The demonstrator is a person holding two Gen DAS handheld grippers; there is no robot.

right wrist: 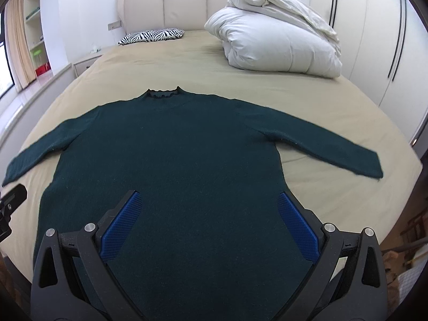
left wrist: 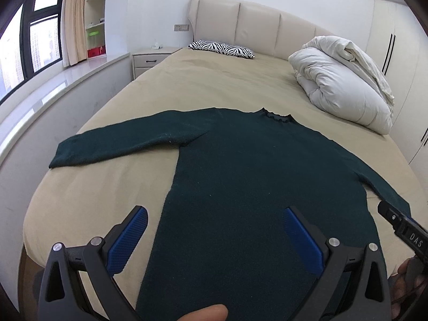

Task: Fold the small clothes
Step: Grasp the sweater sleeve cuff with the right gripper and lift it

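Only one bit of writing to read: white letters "DAS" on the black body of the right hand-held gripper (left wrist: 401,224), low at the right edge of the left wrist view. Letters printed sideways along a black bar, next to a small round screw. No more letters readable after those three. No words, numbers or signs readable anywhere else in either view. Things on the shelf (left wrist: 95,30) by the window too small and blurry to read.
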